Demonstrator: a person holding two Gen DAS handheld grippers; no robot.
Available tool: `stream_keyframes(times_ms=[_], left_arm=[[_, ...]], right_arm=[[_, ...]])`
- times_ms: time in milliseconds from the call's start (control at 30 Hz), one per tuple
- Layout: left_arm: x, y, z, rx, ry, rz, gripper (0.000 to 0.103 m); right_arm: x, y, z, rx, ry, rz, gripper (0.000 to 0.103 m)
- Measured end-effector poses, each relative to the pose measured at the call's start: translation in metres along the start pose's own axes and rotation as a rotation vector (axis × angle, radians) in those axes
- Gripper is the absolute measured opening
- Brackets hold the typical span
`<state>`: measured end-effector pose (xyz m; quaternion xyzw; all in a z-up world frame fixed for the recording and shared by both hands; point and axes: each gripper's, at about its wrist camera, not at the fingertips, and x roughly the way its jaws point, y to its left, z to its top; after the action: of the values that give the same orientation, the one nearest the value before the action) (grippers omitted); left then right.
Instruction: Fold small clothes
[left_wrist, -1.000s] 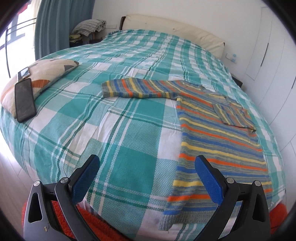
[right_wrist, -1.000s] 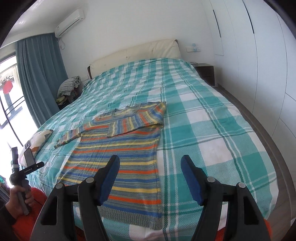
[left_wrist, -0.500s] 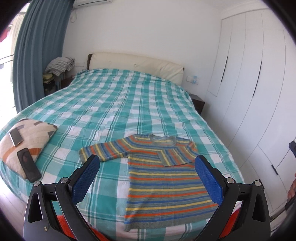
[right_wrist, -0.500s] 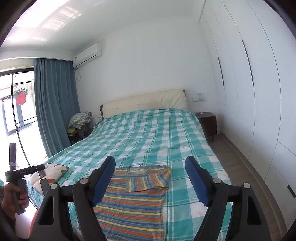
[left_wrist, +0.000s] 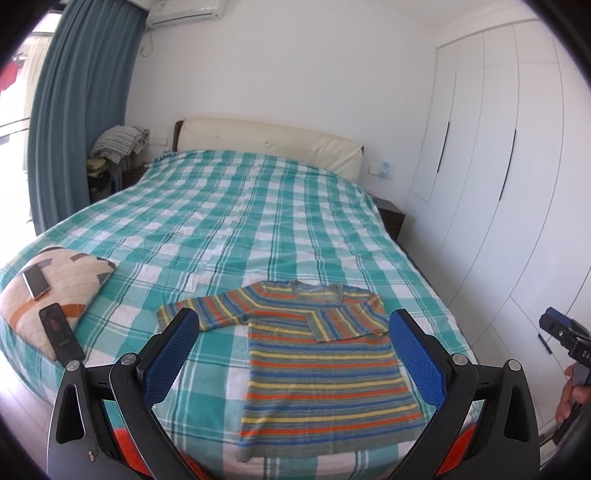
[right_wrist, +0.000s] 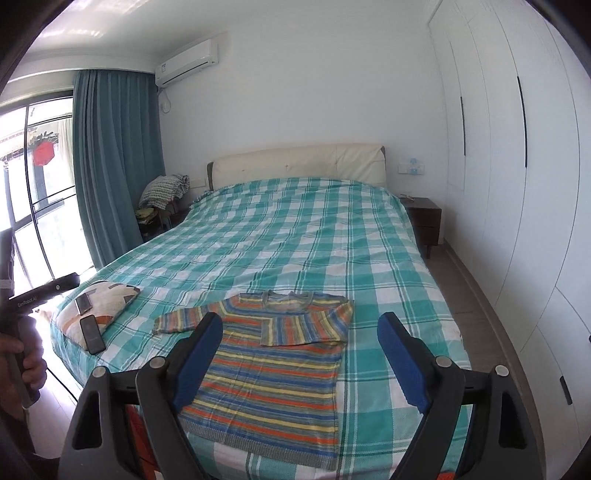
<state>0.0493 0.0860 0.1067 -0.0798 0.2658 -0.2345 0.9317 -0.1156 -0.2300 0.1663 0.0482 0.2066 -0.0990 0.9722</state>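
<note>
While raised over sweater | L gripper jaws open | R gripper jaws opening, empty

You have a bed ahead of you, spread with a teal and white checked cover, its cream headboard against the white wall. On its left corner lies a patterned pillow carrying two phones. A teal curtain hangs left below an air conditioner. White wardrobe doors line your right, beside a dark nightstand.
</note>
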Motion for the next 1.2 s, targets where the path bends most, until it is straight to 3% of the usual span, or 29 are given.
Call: stream_keyframes(times_ms=[133,233,267,333,433,600,767,1000,1200], left_arm=[[0.033,-0.032,-0.023,-0.113,0.089,-0.05,0.103],[0.054,-0.07,-0.025,-0.074,0.133,-0.006,0.103],[0.059,-0.08,-0.024,-0.065,0.149,0.015,0.103],[0.059,-0.085,-0.023,-0.146,0.152,-0.003,0.102],[0.046,-0.087,-0.028,-0.28,0.067,-0.02,0.102],[0.058,-0.104,-0.028,-0.281,0.058,-0.057,0.102],[0.076,-0.109,-0.034,-0.324,0.111,-0.106,0.102],[0.085,-0.119,-0.038,-0.275,0.136,-0.161,0.102],[0.087,-0.123,-0.039,-0.207,0.138,-0.147,0.101]], right_arm=[[0.045,0.0,-0.029,0.123,0.139,0.086,0.085],[0.068,0.008,-0.048,0.156,0.191,0.084,0.085],[0.074,0.012,-0.052,0.136,0.194,0.056,0.085],[0.087,0.022,-0.062,0.066,0.185,-0.074,0.088],[0.106,0.021,-0.072,0.044,0.174,-0.219,0.091],[0.136,0.019,-0.082,0.059,0.221,-0.303,0.091],[0.148,0.018,-0.09,0.078,0.263,-0.308,0.091],[0.154,0.023,-0.097,0.08,0.285,-0.295,0.091],[0.159,0.029,-0.106,0.06,0.315,-0.306,0.091]])
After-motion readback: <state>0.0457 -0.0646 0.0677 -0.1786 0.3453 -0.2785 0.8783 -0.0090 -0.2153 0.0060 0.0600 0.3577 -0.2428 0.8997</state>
